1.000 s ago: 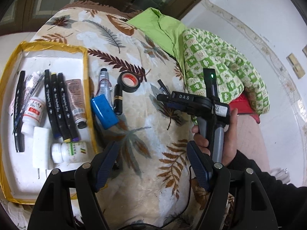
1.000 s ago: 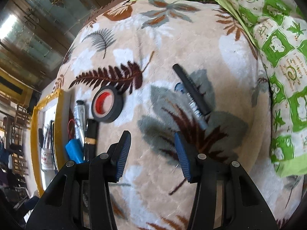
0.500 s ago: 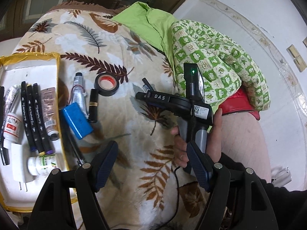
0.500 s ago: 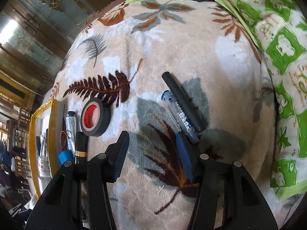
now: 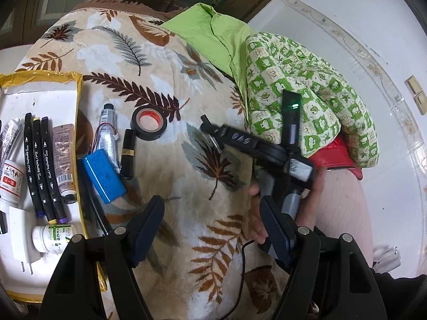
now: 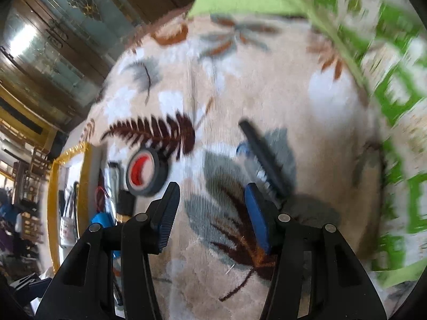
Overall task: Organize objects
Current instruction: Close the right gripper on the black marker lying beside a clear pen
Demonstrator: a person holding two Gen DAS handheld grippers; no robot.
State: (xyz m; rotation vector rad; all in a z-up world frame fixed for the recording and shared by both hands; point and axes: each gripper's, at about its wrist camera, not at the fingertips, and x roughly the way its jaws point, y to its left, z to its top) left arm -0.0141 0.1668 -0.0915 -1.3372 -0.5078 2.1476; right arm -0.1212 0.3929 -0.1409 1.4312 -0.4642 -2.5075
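Two pens lie side by side on the leaf-print blanket (image 6: 267, 85): a black pen (image 6: 263, 157) and a clear pen with a blue cap (image 6: 253, 166). My right gripper (image 6: 212, 208) is open just in front of them, its right finger beside their near ends and nothing between the pads. In the left wrist view a hand holds this right gripper (image 5: 213, 136) over the pens, which it mostly hides. My left gripper (image 5: 210, 226) hangs open and empty above the blanket. A yellow-rimmed white tray (image 5: 78, 101) holds markers, tubes and bottles.
Between tray and pens lie a black tape roll (image 5: 149, 127), a silver tube (image 5: 108, 130), a black-and-gold lipstick (image 5: 127, 153) and a blue battery pack (image 5: 104, 177). A green patterned quilt (image 5: 307, 85) is bunched at the right. A thin black cable (image 5: 240, 280) trails below.
The left gripper has shifted right, away from the tray. The right gripper has come nearer the two pens, and its jaws stand slightly wider. The right wrist view is now blurred.
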